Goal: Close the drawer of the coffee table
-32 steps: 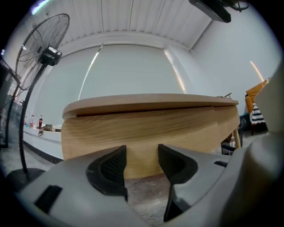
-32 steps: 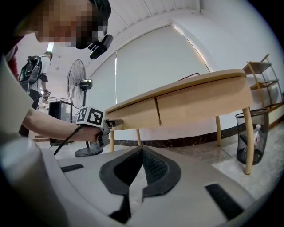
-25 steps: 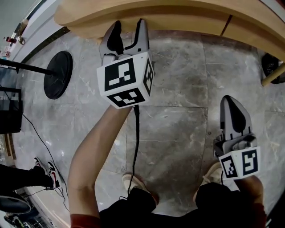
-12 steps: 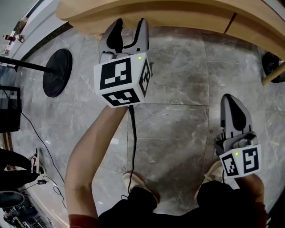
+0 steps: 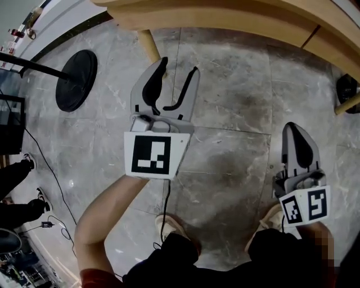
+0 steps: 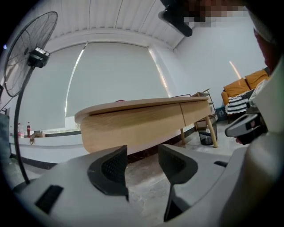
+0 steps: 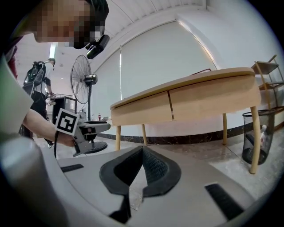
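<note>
Nearest us, we hold the right gripper (image 5: 293, 132) low on the right, its jaws pressed together on nothing. Farther forward is the left gripper (image 5: 179, 66), jaws spread and empty, and both point away over the grey stone floor (image 5: 236, 101). Beyond them the coffee table (image 5: 225, 17) stretches its long axis left to right, with its drawer front (image 7: 142, 113) flush and facing us.

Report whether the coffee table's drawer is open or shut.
Shut: in the right gripper view the drawer front sits flush in the coffee table, with only a thin seam showing.
</note>
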The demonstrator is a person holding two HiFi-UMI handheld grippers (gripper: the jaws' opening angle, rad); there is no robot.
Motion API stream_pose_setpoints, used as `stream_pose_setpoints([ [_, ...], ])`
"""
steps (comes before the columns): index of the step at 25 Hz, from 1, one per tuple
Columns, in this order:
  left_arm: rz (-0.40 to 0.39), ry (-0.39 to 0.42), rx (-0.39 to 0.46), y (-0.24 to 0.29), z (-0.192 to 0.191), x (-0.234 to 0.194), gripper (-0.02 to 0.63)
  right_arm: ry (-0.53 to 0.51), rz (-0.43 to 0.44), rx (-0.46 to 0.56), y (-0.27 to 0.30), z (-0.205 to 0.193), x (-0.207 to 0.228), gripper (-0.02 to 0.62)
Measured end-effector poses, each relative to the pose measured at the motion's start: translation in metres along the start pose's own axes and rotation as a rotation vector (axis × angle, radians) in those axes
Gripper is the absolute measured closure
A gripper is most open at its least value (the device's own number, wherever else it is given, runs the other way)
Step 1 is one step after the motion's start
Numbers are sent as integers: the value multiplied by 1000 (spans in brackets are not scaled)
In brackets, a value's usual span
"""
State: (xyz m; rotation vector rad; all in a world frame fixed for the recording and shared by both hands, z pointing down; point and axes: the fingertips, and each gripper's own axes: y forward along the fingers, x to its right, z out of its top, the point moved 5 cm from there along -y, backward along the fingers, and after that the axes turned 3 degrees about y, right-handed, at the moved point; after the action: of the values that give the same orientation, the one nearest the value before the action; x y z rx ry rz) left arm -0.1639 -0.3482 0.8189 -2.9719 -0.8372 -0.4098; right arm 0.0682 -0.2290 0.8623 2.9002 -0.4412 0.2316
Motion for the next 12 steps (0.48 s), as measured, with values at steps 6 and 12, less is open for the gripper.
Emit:
stream_pose_setpoints([
  [6,10,-43,-37,-59,-23,18,396,-9,11,-15,0,-4,-6,600],
  [12,33,-61,-90,-103,-44,43,396,-14,17,-26,-1,-7,-8,599],
])
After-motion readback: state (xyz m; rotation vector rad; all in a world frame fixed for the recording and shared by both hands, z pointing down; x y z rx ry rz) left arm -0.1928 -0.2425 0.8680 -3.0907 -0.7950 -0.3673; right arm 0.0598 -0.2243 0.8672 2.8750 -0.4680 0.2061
